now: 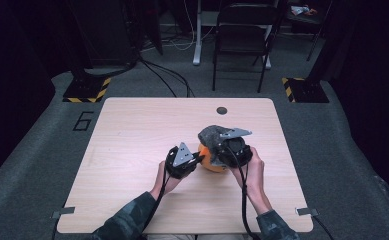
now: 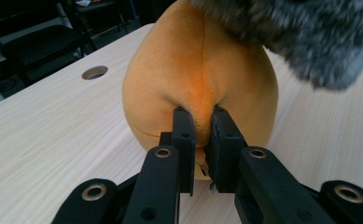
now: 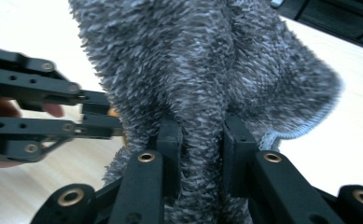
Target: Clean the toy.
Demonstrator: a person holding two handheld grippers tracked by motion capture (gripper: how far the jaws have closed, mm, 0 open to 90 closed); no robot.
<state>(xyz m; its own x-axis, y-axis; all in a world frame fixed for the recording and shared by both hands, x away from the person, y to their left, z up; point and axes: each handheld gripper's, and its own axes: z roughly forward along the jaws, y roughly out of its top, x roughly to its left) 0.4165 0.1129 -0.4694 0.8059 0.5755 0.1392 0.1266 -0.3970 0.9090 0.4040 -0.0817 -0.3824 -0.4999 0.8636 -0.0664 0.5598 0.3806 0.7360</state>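
Pale wood-grain table, left tongs pinching smooth orange plush, right tongs clamped on shaggy grey cloth.

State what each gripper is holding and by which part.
The left gripper pinches a fold of the orange plush toy on its near side. The right gripper clamps a bunched fold of the grey fuzzy cloth, lifted over the toy.

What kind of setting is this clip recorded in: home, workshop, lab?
Most likely a lab or recording studio: a bare wooden table on grey carpet, hazard-striped stand bases at the far corners, loose cables on the floor, and a folding chair behind.
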